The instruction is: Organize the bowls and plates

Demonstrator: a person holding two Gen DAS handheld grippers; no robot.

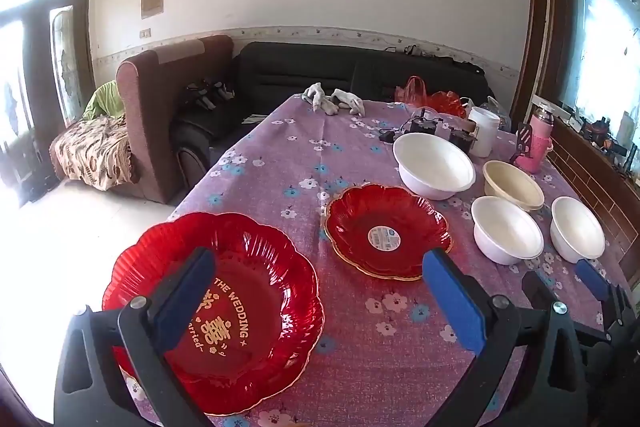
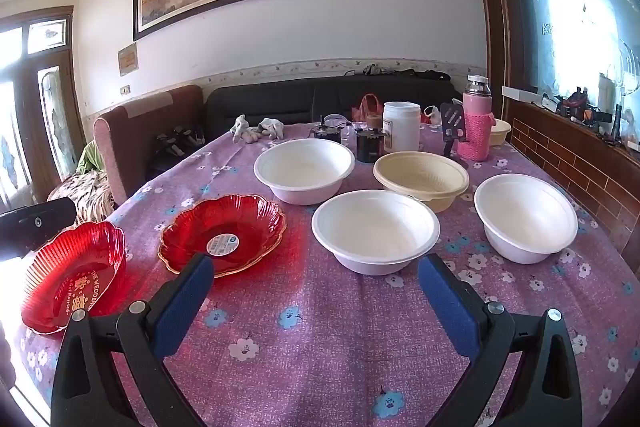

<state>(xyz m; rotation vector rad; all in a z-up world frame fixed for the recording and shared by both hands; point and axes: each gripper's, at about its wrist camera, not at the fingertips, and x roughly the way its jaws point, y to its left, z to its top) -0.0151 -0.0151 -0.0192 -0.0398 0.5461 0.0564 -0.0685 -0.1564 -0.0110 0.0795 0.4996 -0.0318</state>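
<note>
Two red scalloped plates lie on the purple floral tablecloth: a large one with gold wedding lettering [image 1: 224, 311] [image 2: 76, 275] at the near left, and a smaller one with a round sticker [image 1: 386, 229] [image 2: 224, 233] beside it. Three white bowls [image 1: 434, 165] [image 1: 506, 229] [image 1: 576, 229] and a cream bowl [image 1: 514, 185] stand to the right; in the right wrist view they show as white [image 2: 304, 169] [image 2: 376, 229] [image 2: 526, 217] and cream [image 2: 422, 179]. My left gripper [image 1: 320, 287] is open, its left finger above the lettered plate. My right gripper [image 2: 316, 295] is open, low over the cloth before the near white bowl.
At the table's far end stand a white jar [image 2: 401, 125], a pink flask [image 2: 476, 127], small dark gadgets [image 2: 370, 145], grey gloves [image 2: 258, 129] and a red bag [image 1: 414, 91]. Sofas stand beyond the table; a wooden sill runs along the right.
</note>
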